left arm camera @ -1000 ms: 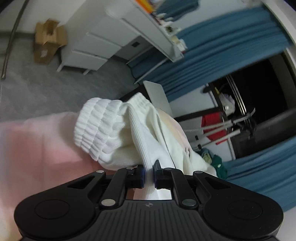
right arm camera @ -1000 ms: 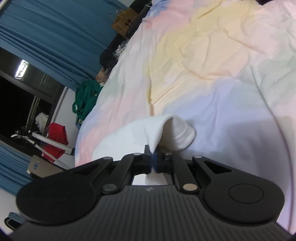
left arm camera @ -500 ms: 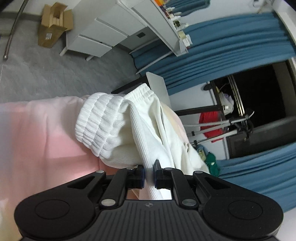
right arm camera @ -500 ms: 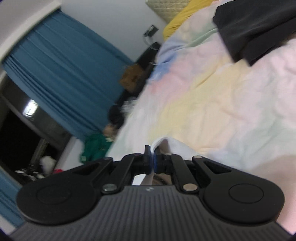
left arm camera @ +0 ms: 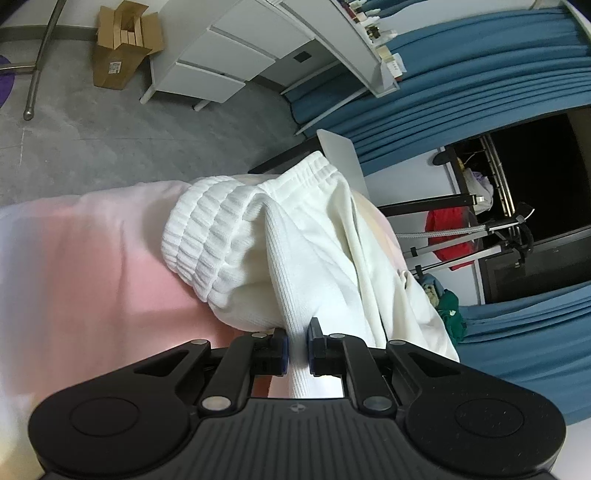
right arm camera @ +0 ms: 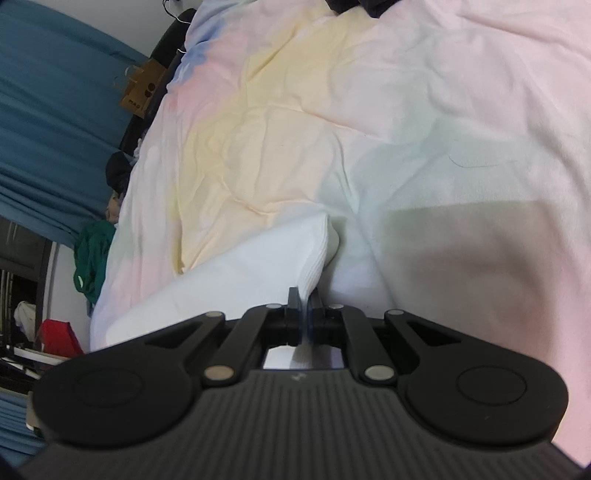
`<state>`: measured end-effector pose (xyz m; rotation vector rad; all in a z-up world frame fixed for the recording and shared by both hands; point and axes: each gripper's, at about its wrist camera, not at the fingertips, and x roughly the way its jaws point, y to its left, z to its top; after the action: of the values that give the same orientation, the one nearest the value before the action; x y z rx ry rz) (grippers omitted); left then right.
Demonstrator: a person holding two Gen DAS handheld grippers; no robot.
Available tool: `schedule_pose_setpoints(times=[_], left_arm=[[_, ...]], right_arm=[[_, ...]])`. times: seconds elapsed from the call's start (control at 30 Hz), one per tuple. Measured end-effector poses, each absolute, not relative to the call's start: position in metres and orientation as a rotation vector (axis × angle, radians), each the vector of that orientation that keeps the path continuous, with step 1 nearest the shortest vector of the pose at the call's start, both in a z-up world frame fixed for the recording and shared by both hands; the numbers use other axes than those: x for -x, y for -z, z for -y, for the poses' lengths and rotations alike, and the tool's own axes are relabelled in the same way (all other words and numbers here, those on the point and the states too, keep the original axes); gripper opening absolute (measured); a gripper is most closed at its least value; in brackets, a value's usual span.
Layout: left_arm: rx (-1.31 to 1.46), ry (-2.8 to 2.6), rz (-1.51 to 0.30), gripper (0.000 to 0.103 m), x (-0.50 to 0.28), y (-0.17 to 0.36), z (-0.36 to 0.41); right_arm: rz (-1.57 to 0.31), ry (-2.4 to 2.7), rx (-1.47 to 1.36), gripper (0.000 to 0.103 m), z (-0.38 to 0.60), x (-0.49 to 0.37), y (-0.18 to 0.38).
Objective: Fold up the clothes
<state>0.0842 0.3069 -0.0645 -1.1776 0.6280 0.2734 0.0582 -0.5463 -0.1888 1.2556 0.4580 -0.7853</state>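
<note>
Two hand-held grippers, left (left arm camera: 297,347) and right (right arm camera: 304,314), each clench one white garment (left arm camera: 295,258) over one pastel bedsheet (right arm camera: 369,129).

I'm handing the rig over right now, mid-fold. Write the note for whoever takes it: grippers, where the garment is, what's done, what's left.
Left gripper: shut on a ribbed fold of the white garment, near its bunched cuff.
Right gripper: shut on another ribbed edge of the same garment.
Garment: partly lifted, the rest draped on the pastel bedsheet. A dark garment lies at the far end of the bed, untouched.
Done: both edges gripped.
Left: probably carry the held edges over, lay them flat, release, smooth. How far the fold has got cannot be told from these views.
</note>
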Motion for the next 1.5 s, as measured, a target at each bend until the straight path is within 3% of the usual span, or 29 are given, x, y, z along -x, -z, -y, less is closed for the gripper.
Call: schedule_pose_setpoints(times=[0.13,0.43,0.73,0.87,0.9,0.97,1.03,1.1,1.3,1.5], left_arm=[[1.166,-0.286,-0.635,0.010,-0.084,0.063,-0.303],[1.179,-0.281,-0.659,0.010,-0.084,0.067,-0.300],[1.173,-0.290,-0.671,0.012,-0.083,0.068,-0.299],[1.108,-0.296,-0.679,0.014,-0.084,0.060,-0.294],[1.094,-0.297,-0.679,0.015,-0.083,0.057,-0.293],[1.070,-0.296,-0.677,0.021,-0.081,0.052,-0.290],[1.051,-0.285,-0.671,0.027,-0.078,0.048,-0.289],[1.033,-0.278,-0.671,0.028,-0.076,0.045,-0.287],[1.041,-0.293,-0.669,0.028,-0.073,0.044,-0.290],[1.064,-0.333,-0.650,0.028,-0.069,0.045,-0.288]], right_arm=[[-0.401,0.772,-1.212,0.006,0.546,-0.058,0.176],[-0.123,0.758,-0.779,0.006,0.511,-0.054,0.106],[-0.495,0.931,-1.205,0.007,0.543,-0.029,0.177],[-0.511,0.912,-1.130,0.009,0.542,-0.033,0.166],[-0.516,0.902,-1.108,0.012,0.540,-0.035,0.162],[-0.523,0.885,-1.059,0.028,0.533,-0.043,0.152],[-0.497,0.896,-0.988,0.057,0.524,-0.039,0.139],[-0.455,0.944,-0.894,0.066,0.518,-0.033,0.124],[-0.330,0.836,-0.734,0.073,0.527,-0.048,0.096],[-0.498,0.462,-0.515,0.071,0.543,-0.143,0.097]])
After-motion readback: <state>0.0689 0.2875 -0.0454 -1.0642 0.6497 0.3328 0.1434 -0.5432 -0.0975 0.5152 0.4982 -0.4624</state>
